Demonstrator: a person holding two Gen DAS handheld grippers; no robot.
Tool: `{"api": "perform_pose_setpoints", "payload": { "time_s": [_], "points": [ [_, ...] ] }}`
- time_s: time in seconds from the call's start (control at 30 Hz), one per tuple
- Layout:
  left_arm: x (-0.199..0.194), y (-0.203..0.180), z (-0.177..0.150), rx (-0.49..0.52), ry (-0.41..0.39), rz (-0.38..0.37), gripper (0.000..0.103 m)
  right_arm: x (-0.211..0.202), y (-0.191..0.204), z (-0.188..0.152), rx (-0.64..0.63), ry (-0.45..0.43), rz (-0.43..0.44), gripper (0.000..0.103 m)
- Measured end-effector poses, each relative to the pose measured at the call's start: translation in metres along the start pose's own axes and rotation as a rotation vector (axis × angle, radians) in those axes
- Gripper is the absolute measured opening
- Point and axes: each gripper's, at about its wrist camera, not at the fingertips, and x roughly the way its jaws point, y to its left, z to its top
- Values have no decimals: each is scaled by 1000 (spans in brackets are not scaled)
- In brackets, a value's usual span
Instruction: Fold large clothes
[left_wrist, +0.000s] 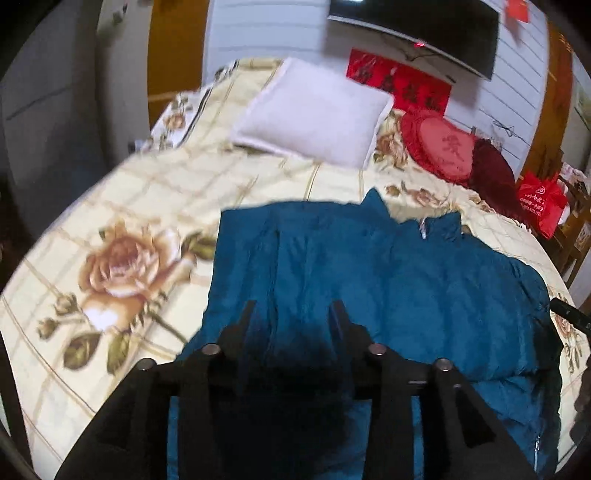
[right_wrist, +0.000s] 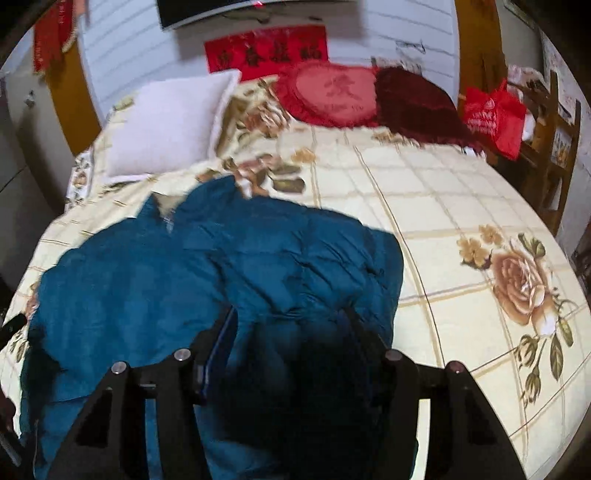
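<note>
A large teal padded jacket (left_wrist: 388, 266) lies spread on the bed, its collar (left_wrist: 439, 225) toward the pillows. My left gripper (left_wrist: 292, 314) hovers over the jacket's left part. Its fingers stand apart and nothing is pinched between them. In the right wrist view the jacket (right_wrist: 166, 266) has its right side folded inward into a thick bunch. My right gripper (right_wrist: 290, 325) sits on that bunch. Puffy fabric fills the gap between its fingers and presses against both.
The bed has a cream cover with a rose print (left_wrist: 129, 192) (right_wrist: 443, 206). At its head lie a white pillow (left_wrist: 314, 110), a red heart cushion (left_wrist: 439, 147) and a dark red cushion (left_wrist: 491, 177). A red bag (right_wrist: 495, 114) hangs on wooden furniture at the right.
</note>
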Motion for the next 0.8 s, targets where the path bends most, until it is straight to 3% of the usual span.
{"api": "perform_pose_setpoints", "payload": {
  "time_s": [0.07,0.17,0.33,0.57,0.7,0.8],
  "points": [
    [2,-8,3,34,-17,14,61,-4,13,2,-27,-13,24,61],
    [14,-17,4,71,-11,36,61,3,40,5,-104,-19,36,75],
    [41,-19,-3,84,34,60,61,25,78,4,-226,-38,-12,75],
    [69,-9,-12,59,86,78,61,78,73,-6,-175,52,-56,77],
    [70,-12,-13,77,96,94,61,62,68,-5,-154,65,-38,77],
    [70,-14,-14,85,95,100,61,29,57,-12,-149,26,-31,77]
  ]
}}
